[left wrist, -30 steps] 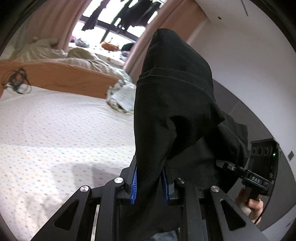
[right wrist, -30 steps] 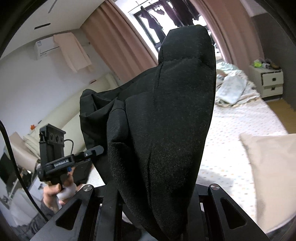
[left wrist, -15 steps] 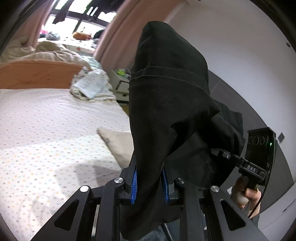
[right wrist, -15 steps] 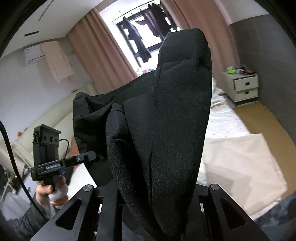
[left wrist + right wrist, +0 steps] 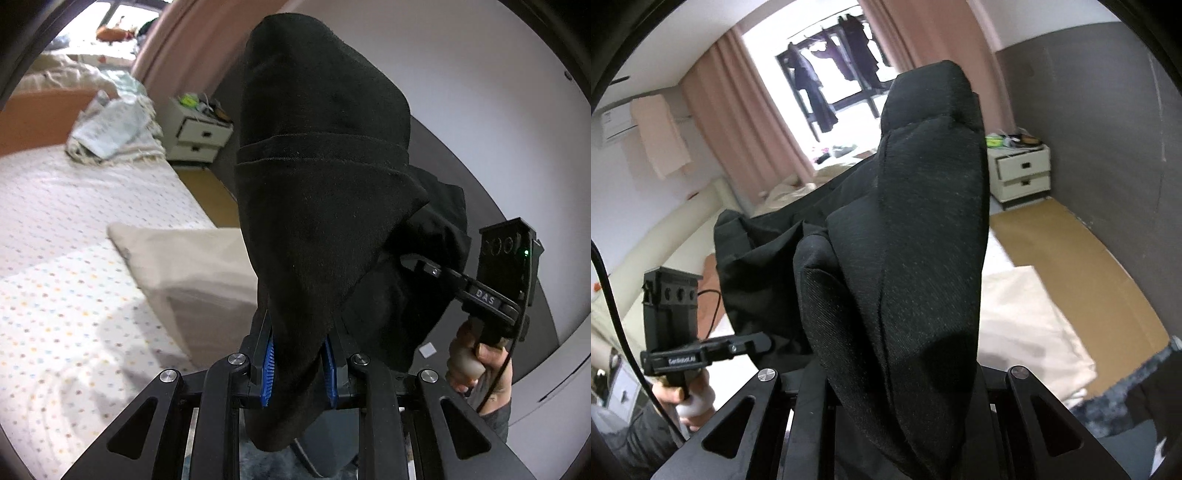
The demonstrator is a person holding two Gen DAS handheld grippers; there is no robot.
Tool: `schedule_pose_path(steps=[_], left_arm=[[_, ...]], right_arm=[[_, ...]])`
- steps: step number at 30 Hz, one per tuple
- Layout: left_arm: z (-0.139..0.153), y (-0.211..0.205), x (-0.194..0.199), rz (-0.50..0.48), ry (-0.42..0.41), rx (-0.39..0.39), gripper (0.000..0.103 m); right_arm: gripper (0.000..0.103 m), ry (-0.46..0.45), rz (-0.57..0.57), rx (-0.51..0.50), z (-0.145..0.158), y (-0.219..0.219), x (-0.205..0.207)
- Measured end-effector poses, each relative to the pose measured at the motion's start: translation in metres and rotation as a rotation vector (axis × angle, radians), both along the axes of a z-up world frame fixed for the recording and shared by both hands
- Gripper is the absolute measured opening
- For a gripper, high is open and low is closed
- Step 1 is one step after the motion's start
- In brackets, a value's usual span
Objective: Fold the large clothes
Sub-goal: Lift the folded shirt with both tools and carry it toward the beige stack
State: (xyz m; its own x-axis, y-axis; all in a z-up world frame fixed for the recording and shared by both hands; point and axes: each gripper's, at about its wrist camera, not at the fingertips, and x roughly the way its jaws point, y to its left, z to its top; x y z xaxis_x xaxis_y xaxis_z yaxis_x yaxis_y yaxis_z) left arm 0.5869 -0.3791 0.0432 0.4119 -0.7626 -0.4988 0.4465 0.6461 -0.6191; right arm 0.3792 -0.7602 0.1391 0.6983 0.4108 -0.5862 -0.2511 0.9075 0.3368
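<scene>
garment [image 5: 325, 206]: matt black woven cloth | bedsheet [image 5: 74, 295]: dotted cotton | nightstand [image 5: 1021, 171]: glossy white

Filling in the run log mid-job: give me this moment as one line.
phase: carrying | left gripper: shut on black garment | right gripper: shut on black garment | garment: bunched, off the bed | fold: not begun

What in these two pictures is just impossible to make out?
- Left wrist view: the black garment hides the room ahead and the left gripper fingertips; only the blue pads peek out.
- Right wrist view: the garment covers the right gripper's fingers entirely.
- Both views: what kind of garment it is; it hangs bunched.
- Nightstand clutter: too small to name.
</scene>
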Motion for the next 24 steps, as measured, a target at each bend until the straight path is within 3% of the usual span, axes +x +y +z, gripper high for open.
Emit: schedule_pose_path(steps=[14,24], left_arm=[[-0.068,0.0,0.117,-0.015,0.127,-0.014,0.023],[-0.145,0.027,0.199,0.021,0.249,0.005,0.023]], right_arm=[[0.019,0.12,-0.077,0.007,-0.058,0.009,0.112],[0.017,0.244,-0.046,-0.028,-0.121,0.02,0.212]])
